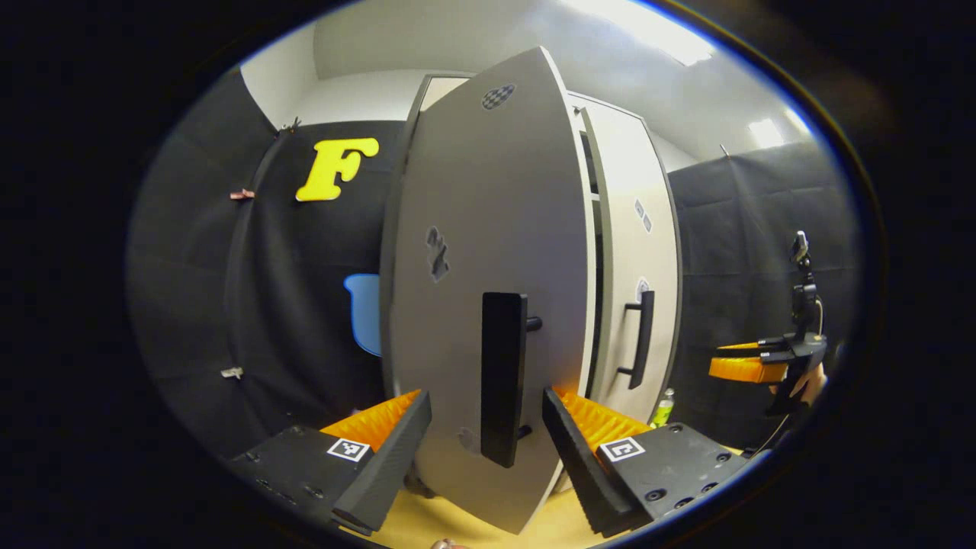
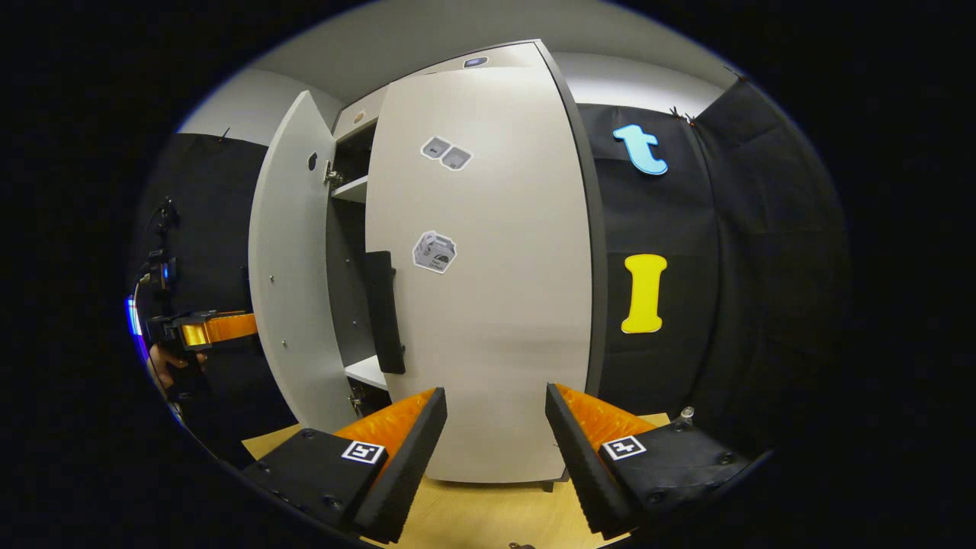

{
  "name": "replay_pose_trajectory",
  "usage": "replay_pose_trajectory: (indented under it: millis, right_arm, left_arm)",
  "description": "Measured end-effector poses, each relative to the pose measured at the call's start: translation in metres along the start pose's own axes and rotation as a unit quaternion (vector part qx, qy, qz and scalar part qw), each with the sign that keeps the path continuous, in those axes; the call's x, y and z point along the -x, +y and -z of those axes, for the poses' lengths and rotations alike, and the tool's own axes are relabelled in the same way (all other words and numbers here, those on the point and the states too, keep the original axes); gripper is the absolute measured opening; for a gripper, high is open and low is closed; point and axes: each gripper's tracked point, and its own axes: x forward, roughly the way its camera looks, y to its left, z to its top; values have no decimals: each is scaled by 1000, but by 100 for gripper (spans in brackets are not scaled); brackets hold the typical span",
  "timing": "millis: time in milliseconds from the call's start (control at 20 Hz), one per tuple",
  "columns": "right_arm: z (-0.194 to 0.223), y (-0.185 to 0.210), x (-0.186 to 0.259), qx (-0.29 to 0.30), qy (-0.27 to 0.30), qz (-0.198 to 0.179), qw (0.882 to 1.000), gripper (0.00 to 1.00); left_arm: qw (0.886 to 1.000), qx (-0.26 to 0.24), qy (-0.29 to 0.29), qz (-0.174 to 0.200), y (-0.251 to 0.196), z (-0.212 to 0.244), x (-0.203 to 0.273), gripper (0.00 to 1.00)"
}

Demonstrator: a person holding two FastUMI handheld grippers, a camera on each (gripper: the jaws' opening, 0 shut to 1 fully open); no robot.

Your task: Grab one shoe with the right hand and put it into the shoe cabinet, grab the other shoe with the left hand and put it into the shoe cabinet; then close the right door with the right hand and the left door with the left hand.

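Shoe cabinet (image 2: 473,290) is standing on the wooden bench (image 2: 473,511), straight ahead of both of your grippers. No shoe is showing on the bench or between any fingers, so both shoes are judged to be already inside; the interior that is visible is too dark to confirm.

Right door (image 2: 488,267) is lying flush or nearly so against the cabinet front, its black handle (image 2: 381,313) at the inner edge. Closing it looks done.

Left door (image 1: 488,290) is hanging ajar, swung out toward you, with a dark gap and a shelf edge (image 2: 352,189) showing between the two doors. This is what is left.

Your left gripper (image 1: 486,427) is sitting close to the left door, fingers spread wide, the door's handle (image 1: 503,377) lying between them in the left gripper view; you are pinching nothing, and whether you are touching the panel cannot be told.

Your right gripper (image 2: 496,423) is facing the lower right door, fingers spread and empty.

Judged: last step underway, you are lining up to push the left door shut.
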Motion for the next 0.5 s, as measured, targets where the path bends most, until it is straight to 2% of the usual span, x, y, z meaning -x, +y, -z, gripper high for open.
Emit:
replay_pose_trajectory:
  millis: [50,250,350,500]
  right_arm:
    - [-1,-4,3,-2,-1,3,1000,88]
    - [-4,-19,14,-6,-5,14,1000,88]
    - [-4,-24,19,-7,-4,18,1000,88]
    - [-5,-24,27,-13,-5,18,1000,89]
  left_arm:
    - [1000,6,-1,9,-9,-1,-8,94]
    - [1000,-15,-13,23,-34,-11,-30,95]
    - [999,-17,-19,32,-45,-13,-32,93]
    - [999,-15,-21,27,-45,-13,-24,98]
